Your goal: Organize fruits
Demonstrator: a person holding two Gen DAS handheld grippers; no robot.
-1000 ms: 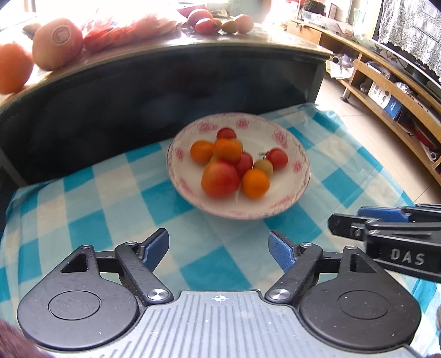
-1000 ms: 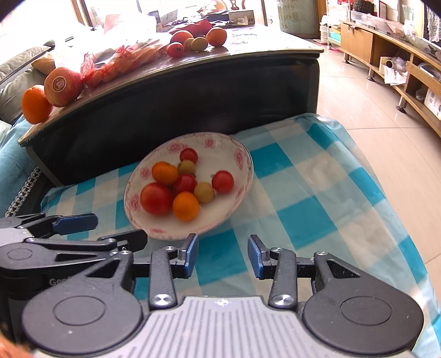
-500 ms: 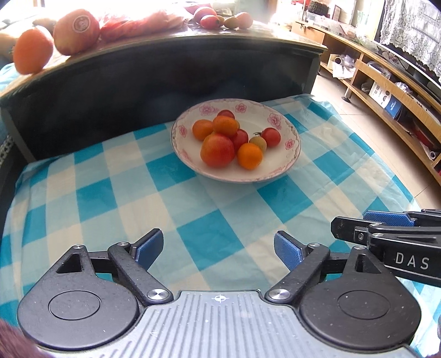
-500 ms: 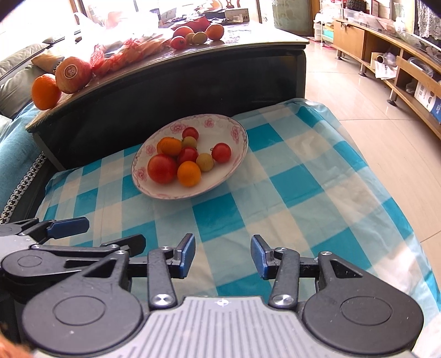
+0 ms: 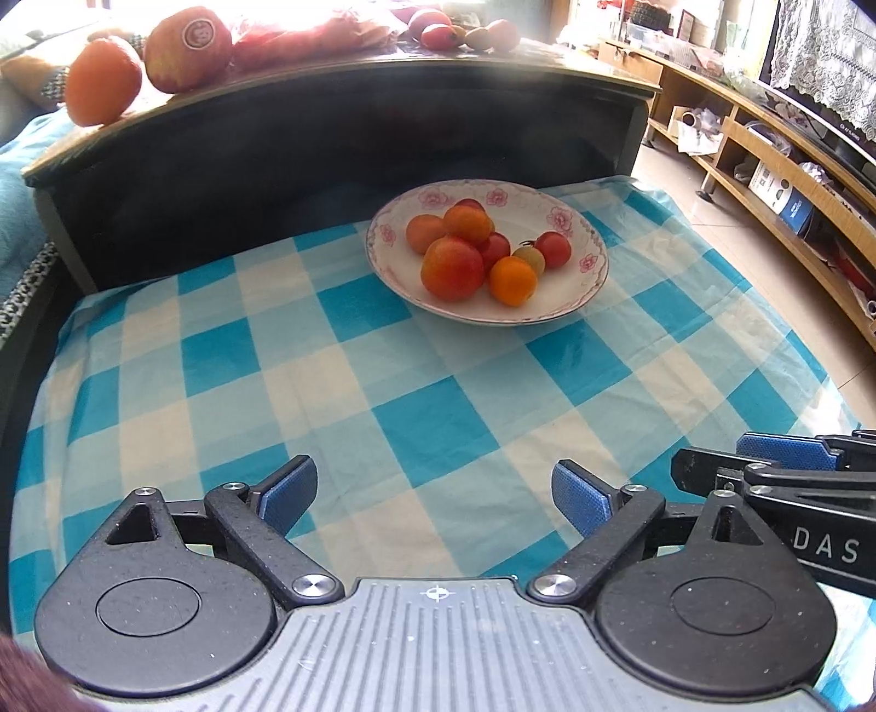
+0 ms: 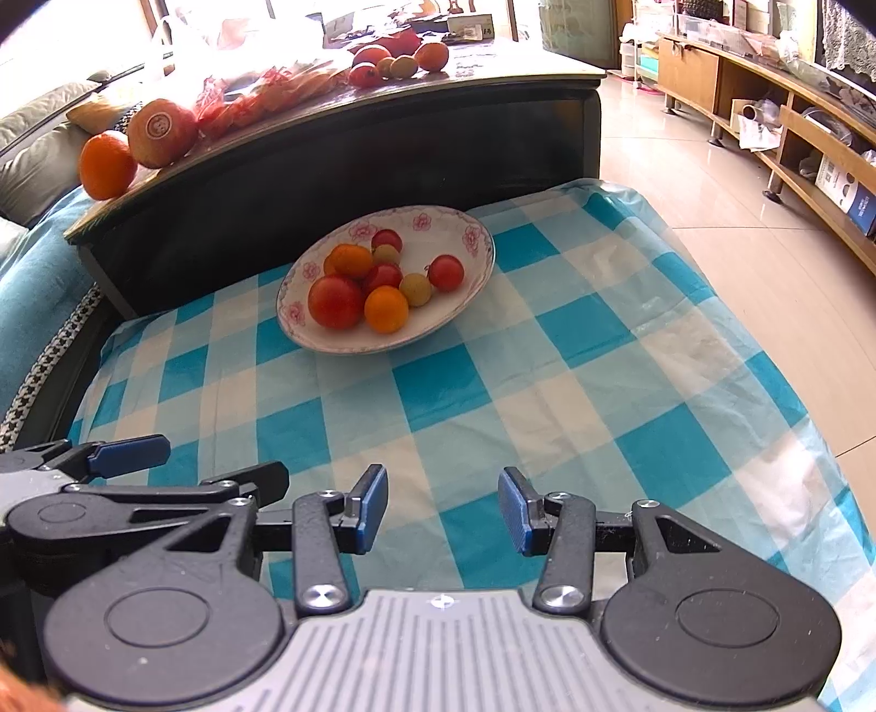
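Observation:
A white plate with pink flowers sits at the far side of the blue checked cloth. It holds several small fruits: a big red one, small oranges and cherry tomatoes. My left gripper hovers over the near part of the cloth, well short of the plate, its jaws opening with nothing between them. My right gripper is beside it, open and empty, and also shows at the right edge of the left wrist view.
Behind the cloth stands a dark table bearing an orange, a stickered apple, a bag of red fruit and small fruits. A wooden shelf unit runs along the right above a tiled floor.
Both grippers have pulled back from the plate, which now looks smaller and farther off. The left jaws have spread wider. The right jaws have widened slightly.

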